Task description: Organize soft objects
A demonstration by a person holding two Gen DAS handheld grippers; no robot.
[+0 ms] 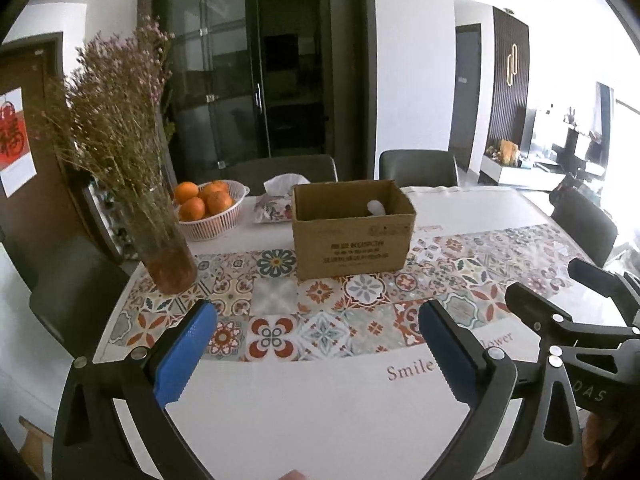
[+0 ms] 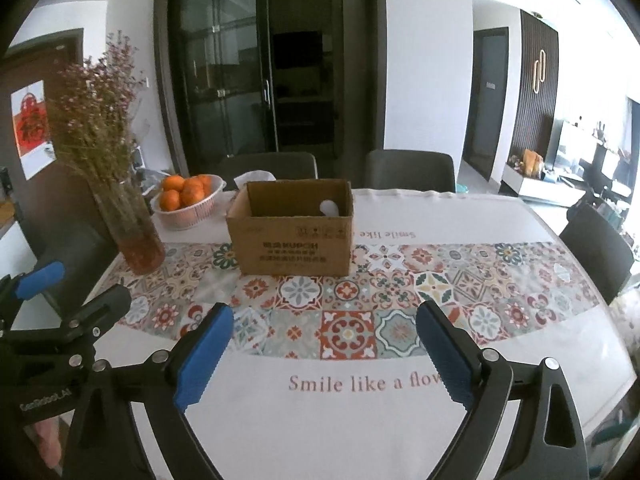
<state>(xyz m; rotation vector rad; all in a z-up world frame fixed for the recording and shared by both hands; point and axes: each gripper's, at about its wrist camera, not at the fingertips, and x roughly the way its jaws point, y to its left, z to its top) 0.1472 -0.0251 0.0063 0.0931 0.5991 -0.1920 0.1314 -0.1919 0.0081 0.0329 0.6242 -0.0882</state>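
An open brown cardboard box [image 1: 352, 236] stands on the patterned tablecloth, also in the right wrist view [image 2: 294, 236]. A white soft object [image 1: 376, 207] shows just inside its right end, also in the right wrist view [image 2: 330, 207]. My left gripper [image 1: 318, 320] is open and empty, above the near part of the table, well short of the box. My right gripper [image 2: 324, 320] is open and empty at about the same distance. The right gripper also shows at the right edge of the left wrist view [image 1: 560, 292]. The left gripper shows at the left of the right wrist view [image 2: 72, 292].
A glass vase of dried flowers [image 1: 168, 256] stands at the left. A white basket of oranges [image 1: 212, 210] and a tissue pack [image 1: 276, 204] sit behind the box. Dark chairs [image 1: 418, 168] surround the table [image 1: 320, 408]. A glass cabinet stands behind.
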